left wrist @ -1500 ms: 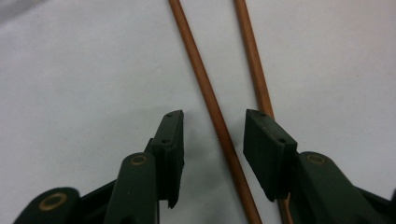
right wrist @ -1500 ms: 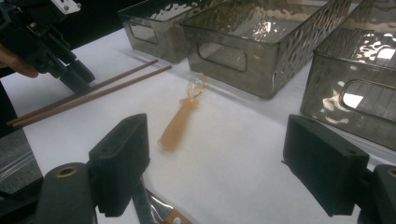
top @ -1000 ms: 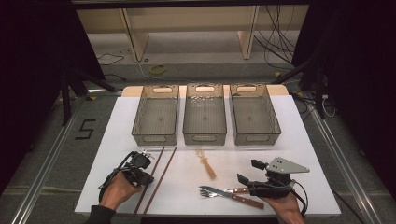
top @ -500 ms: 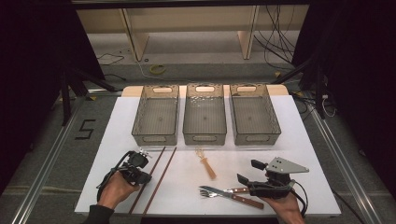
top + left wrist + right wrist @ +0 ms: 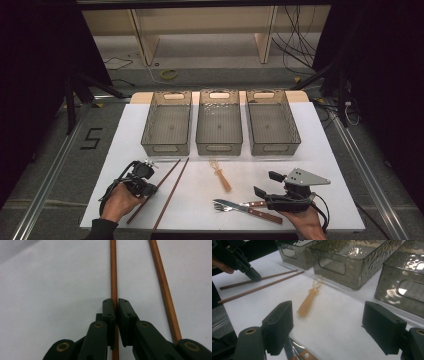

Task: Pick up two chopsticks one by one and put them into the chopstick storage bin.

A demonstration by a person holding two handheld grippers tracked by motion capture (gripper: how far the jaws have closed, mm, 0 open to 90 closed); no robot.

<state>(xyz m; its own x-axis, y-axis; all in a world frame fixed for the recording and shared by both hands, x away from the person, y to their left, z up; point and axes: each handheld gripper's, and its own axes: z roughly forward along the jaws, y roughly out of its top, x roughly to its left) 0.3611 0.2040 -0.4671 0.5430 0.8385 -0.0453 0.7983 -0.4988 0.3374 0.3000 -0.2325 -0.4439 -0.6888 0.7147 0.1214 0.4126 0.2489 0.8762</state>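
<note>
- Left gripper view gives us the key detail: the left gripper (image 5: pixel 116 307) has its jaws pinched on one chopstick (image 5: pixel 113 270), which runs straight up between them, while the second chopstick (image 5: pixel 162 285) lies just beside it on the white tabletop (image 5: pixel 50 290)
- From the high view we place that left gripper (image 5: pixel 145 181) at the near left, on the left-hand chopstick (image 5: pixel 159 186) of the pair, nearer its low end than its middle
- Our read: this is a pick-up, and gripping so far from the balance point means the long end may droop, so we'd lift slowly and keep the stick level
- We'd also watch the neighbour, close enough to get dragged along
- Right gripper (image 5: pixel 272 192) sits spread wide and empty at the near right, just beside the fork (image 5: pixel 227 205) and knife (image 5: pixel 262 214)
- Ahead of it lies the amber-handled utensil (image 5: pixel 308 303), and beyond, three empty bins (image 5: pixel 218 122), likely the destinations
</note>
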